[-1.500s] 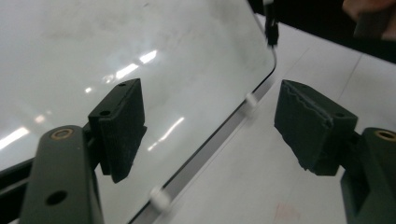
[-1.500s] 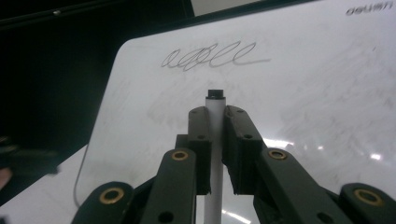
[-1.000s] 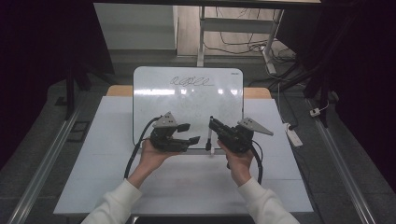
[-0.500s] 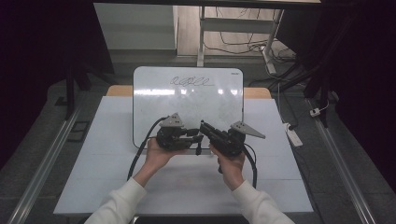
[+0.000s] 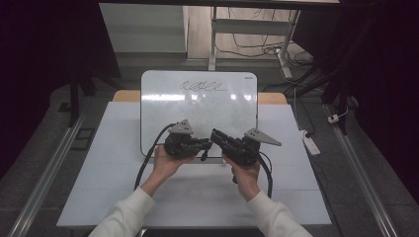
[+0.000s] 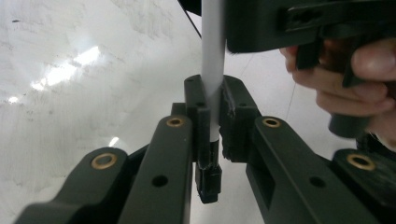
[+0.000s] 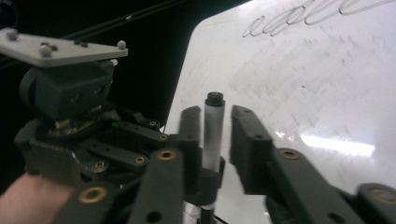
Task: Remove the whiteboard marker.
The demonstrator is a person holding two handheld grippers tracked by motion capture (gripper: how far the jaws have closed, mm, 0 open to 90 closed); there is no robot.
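marker (image 6: 212, 70): white barrel, black end; clamped btwn jaws of left gripper (image 6: 212, 119), held above near edge of whiteboard (image 5: 197, 106), centre of table (image 5: 113, 197).
left gripper: jaws shut on marker barrel, seen clearly in left gripper view; black end sticks out toward cam.
right gripper (image 7: 212, 135): jaws apart, straddling marker (image 7: 212, 126); left jaw close to/maybe touching barrel, gap visible at right jaw. Not clamped yet.
change: grippers were well apart 1.0 s ago, closer at 0.5 s ago, now brought tip to tip (image 5: 210, 143) in high view. Marker now enclosed by both jaw sets.
meaning: judged as handover or cap pull abt to start; right jaws to be closed next, alignment looks ok.
board: scribble line (image 5: 200, 87) at far edge, rest wiped w/ smears.
risk: barrel could be tilted if squeezed off-centre.
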